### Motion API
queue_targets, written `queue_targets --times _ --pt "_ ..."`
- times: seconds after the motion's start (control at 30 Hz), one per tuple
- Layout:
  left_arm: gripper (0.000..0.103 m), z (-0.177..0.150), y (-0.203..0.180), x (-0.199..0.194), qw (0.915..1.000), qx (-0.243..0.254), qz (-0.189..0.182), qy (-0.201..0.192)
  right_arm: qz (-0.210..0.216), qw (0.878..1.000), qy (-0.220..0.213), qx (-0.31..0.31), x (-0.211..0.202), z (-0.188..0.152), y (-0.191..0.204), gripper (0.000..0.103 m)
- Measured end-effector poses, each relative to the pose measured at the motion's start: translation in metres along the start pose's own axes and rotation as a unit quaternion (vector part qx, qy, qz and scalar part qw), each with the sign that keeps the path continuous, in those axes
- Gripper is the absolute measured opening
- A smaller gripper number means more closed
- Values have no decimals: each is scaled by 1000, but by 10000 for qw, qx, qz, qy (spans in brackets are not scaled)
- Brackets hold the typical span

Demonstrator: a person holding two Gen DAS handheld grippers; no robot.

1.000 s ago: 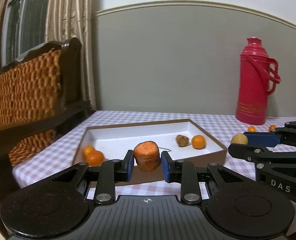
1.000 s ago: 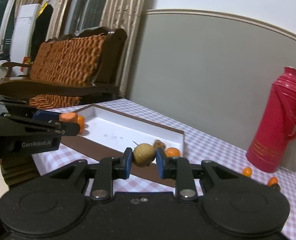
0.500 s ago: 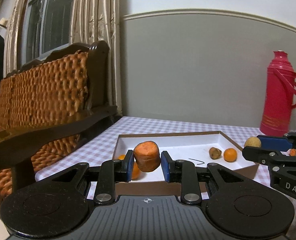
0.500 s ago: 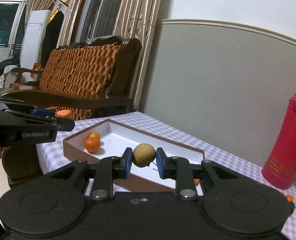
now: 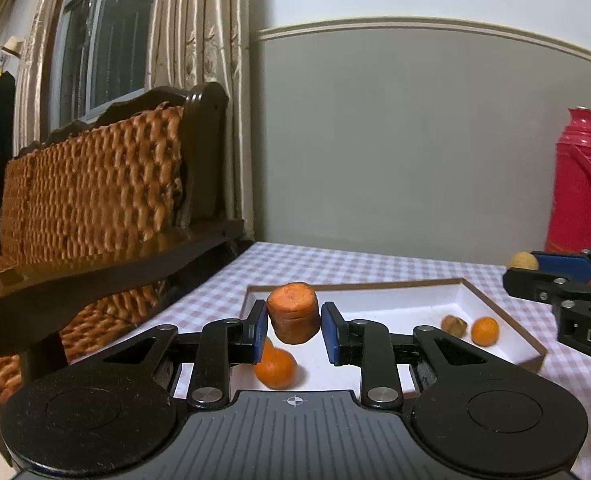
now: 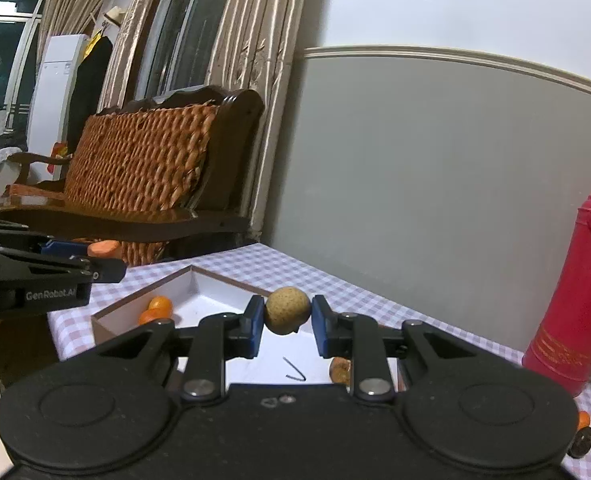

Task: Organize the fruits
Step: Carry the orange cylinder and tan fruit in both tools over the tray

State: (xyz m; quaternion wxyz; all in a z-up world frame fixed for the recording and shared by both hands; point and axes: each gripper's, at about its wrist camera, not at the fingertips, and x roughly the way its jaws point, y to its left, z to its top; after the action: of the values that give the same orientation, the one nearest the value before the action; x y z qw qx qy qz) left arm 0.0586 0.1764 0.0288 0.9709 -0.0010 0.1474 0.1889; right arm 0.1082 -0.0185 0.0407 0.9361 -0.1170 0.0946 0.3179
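while the left tool (image 5: 289,334) is clamping its blue pads against the sides of a stubby orange carrot chunk (image 5: 293,312), the chunk is standing upright between them, lifted clear of the shallow white tray with a brown rim (image 5: 507,322) that is lying below and beyond it. under the left pad a small round orange citrus fruit (image 5: 276,367) is sitting on the tray floor by the near left corner, with a second one partly hidden behind it. toward the tray's right side a brownish wrinkled fruit (image 5: 454,325) and another small orange citrus (image 5: 485,331) are resting just beside each other.

in its own view the right tool (image 6: 283,326) is gripping a round tan speckled fruit (image 6: 287,310) between its blue pads, holding it in the air over the same tray (image 6: 231,282). a thin dark stem (image 6: 295,371) is lying on the white floor under it. both tools are hovering side by side, each showing at the edge of the other's view.

the tray is sitting on a surface covered with a pink and white checked cloth (image 5: 327,266). a tall red thermos flask (image 5: 580,184) is standing on the cloth well to the right of the tray, near the grey wall. a dark wooden bench with a woven orange backrest (image 5: 95,196) is standing just beside the surface on the left, with striped beige curtains (image 5: 199,28) hanging behind it.
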Motion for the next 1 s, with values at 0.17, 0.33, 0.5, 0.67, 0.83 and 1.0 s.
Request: queue_targets --times 0.17,0.33,0.5,0.67,0.83,1.0 --pt "29 7 0 18 10000 3 55 -24 -29 9999 3 96 12 0 -6 17" --pt "29 15 -1 36 9999 59 57 -78 -92 9998 61 168 27 0 -14 17" --pt "29 16 -4 53 10000 55 45 -10 -171 9995 82 257 41 2 -23 17" --pt "29 17 -5 71 9999 103 54 80 -241 9987 167 426 60 1 -36 17" --pt "29 16 -4 89 9997 95 8 225 -286 9977 290 533 79 -2 -47 17" --pt "29 14 -5 104 9994 87 50 329 -259 9974 385 553 93 -4 -50 17"
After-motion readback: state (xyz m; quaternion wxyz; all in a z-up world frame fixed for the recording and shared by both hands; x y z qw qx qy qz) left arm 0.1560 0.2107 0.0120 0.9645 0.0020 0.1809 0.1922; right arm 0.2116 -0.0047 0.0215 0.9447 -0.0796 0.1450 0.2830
